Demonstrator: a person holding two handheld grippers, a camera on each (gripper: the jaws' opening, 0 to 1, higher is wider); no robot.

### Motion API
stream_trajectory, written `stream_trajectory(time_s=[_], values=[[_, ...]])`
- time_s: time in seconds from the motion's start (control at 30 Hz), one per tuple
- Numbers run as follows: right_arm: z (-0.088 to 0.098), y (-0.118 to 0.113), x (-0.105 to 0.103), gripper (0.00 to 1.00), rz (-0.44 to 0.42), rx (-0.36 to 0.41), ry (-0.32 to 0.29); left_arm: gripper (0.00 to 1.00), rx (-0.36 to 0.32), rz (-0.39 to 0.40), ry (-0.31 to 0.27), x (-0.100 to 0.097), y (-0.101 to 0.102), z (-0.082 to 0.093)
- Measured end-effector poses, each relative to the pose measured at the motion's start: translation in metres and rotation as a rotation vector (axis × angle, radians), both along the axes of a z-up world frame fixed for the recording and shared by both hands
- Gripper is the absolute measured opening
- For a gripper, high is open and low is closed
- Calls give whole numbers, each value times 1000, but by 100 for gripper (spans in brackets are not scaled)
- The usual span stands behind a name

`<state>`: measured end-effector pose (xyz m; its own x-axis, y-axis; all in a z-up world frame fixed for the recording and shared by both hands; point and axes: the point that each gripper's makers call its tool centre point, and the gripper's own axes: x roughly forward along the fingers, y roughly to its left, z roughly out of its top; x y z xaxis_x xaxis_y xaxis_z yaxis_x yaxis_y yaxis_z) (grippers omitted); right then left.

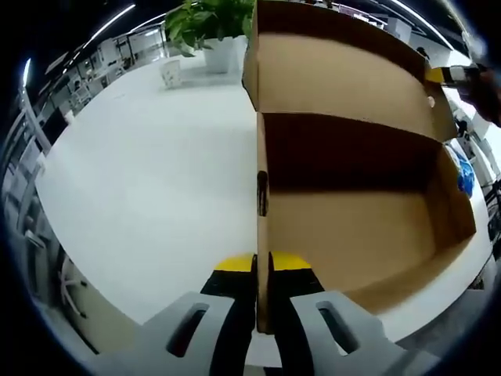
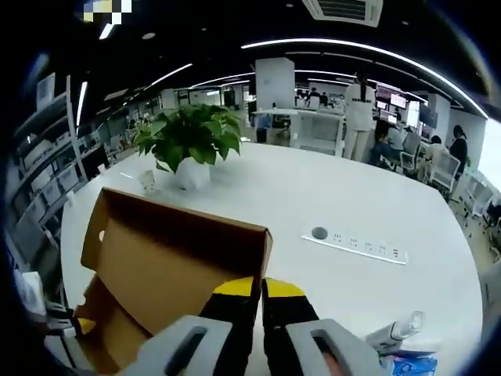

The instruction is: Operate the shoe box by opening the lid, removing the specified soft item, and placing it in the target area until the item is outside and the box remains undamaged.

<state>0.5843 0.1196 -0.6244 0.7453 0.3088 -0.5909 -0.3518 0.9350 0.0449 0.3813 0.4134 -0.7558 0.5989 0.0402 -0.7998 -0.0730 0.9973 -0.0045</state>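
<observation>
On the white table [image 1: 149, 172], both tools pinch the unmarked box [image 1: 352, 227].

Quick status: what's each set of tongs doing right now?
Left tongs: closed on the shoe box side wall.
Right tongs: closed on the raised lid edge.
</observation>
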Motion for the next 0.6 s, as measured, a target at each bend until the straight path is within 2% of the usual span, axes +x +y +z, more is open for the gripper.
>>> stream_trajectory(time_s=[0.27, 0.6], values=[[9, -2, -11, 0, 1, -21, -48, 3, 3, -2, -1, -1, -1, 0], [22, -3, -28, 0, -8, -16, -73, 3, 5, 0, -3, -1, -1, 0]])
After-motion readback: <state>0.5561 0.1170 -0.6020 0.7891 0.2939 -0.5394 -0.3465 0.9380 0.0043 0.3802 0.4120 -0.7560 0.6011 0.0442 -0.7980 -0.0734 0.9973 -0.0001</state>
